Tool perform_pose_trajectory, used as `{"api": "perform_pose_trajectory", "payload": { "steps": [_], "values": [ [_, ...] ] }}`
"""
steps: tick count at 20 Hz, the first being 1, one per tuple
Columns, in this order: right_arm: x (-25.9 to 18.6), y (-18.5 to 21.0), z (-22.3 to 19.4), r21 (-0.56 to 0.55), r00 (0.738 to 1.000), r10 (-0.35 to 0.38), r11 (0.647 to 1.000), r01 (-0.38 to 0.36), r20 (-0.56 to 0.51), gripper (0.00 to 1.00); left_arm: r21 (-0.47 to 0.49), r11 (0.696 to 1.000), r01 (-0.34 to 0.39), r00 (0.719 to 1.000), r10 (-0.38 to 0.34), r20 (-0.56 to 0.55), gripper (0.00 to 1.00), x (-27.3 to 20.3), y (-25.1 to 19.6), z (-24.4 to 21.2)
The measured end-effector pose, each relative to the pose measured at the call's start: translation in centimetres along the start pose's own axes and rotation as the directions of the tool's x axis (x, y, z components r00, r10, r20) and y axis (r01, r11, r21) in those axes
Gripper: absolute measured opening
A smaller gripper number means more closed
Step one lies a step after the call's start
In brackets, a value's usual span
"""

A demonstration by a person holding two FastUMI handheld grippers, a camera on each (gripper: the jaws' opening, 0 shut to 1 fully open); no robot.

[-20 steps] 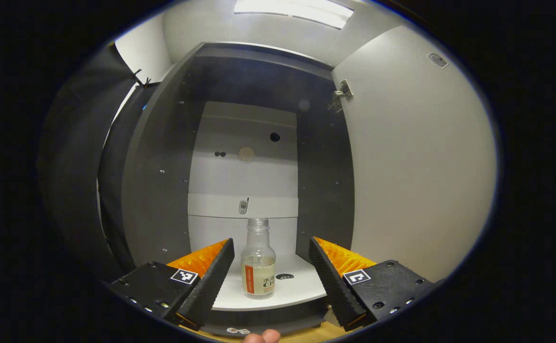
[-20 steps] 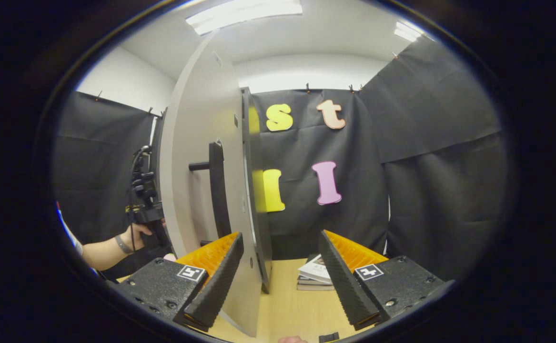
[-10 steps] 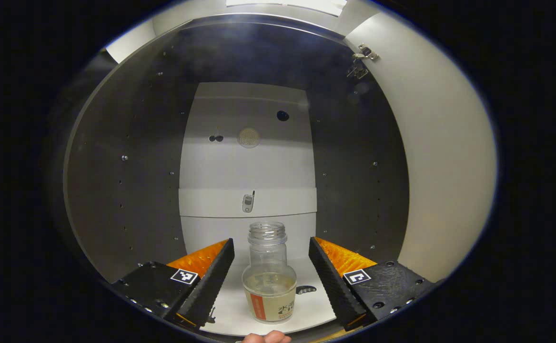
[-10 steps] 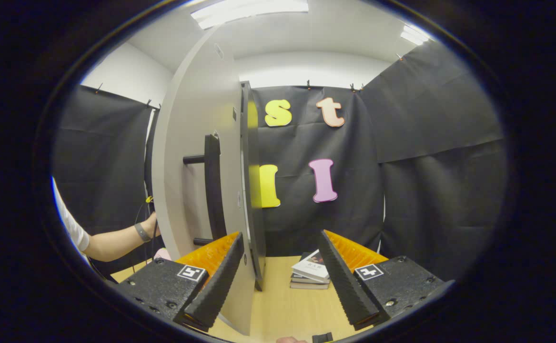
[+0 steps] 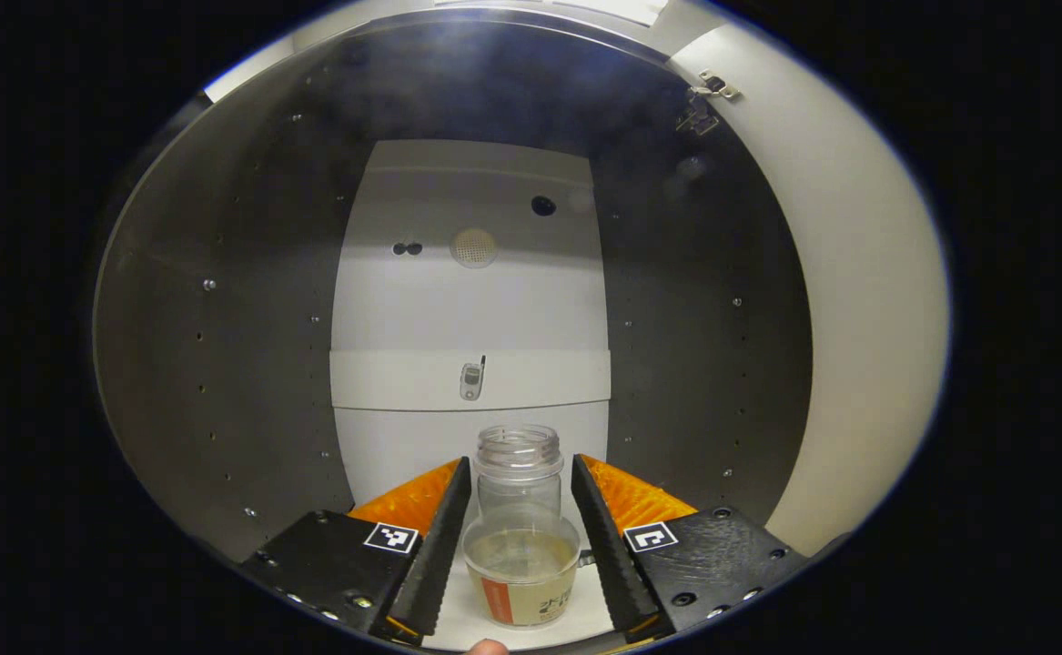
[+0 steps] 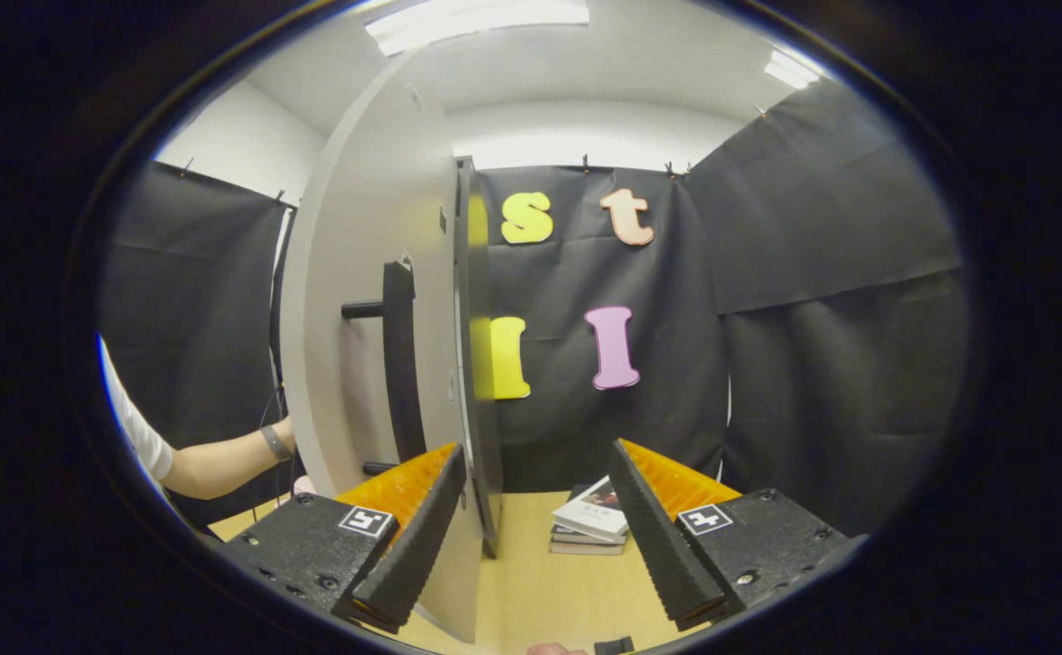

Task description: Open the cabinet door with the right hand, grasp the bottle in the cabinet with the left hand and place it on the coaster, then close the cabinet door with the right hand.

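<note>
In the left gripper view, the left gripper [image 5: 520, 537] brackets the uncapped bottle [image 5: 520, 537] on the cabinet shelf [image 5: 462, 619], fingers close alongside; contact cannot be confirmed. In the right gripper view, the right gripper [image 6: 540, 537] stands wide open, gripping nothing, beside the open cabinet door [image 6: 358, 246].

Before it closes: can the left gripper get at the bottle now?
Probably yes. The cabinet door stands open, and the bottle sits between the left gripper fingers, nothing between them.
</note>
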State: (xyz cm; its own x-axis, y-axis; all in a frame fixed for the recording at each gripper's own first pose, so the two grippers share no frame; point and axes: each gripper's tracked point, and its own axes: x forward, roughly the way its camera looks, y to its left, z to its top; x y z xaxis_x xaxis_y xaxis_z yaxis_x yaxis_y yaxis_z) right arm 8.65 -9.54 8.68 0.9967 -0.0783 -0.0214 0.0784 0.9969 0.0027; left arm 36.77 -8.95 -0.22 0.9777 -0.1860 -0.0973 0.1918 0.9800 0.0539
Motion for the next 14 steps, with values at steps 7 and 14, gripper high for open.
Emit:
{"api": "perform_pose_trajectory", "payload": {
  "steps": [7, 14],
  "values": [
    [0.0, 0.0, 0.1, -0.007, 1.0, 0.0, 1.0, 0.0, 0.0, 0.96, -0.035, 0.999, -0.01, 1.0, 0.01, 0.016, 0.4, -0.2, 0.5, 0.4],
    [0.0, -0.1, 0.1, -0.018, 1.0, -0.003, 1.0, 0.003, 0.006, 0.99, -0.029, 0.999, -0.038, 0.998, 0.039, 0.048, 0.4, -4.2, 2.3, 2.7]
  ]
}}
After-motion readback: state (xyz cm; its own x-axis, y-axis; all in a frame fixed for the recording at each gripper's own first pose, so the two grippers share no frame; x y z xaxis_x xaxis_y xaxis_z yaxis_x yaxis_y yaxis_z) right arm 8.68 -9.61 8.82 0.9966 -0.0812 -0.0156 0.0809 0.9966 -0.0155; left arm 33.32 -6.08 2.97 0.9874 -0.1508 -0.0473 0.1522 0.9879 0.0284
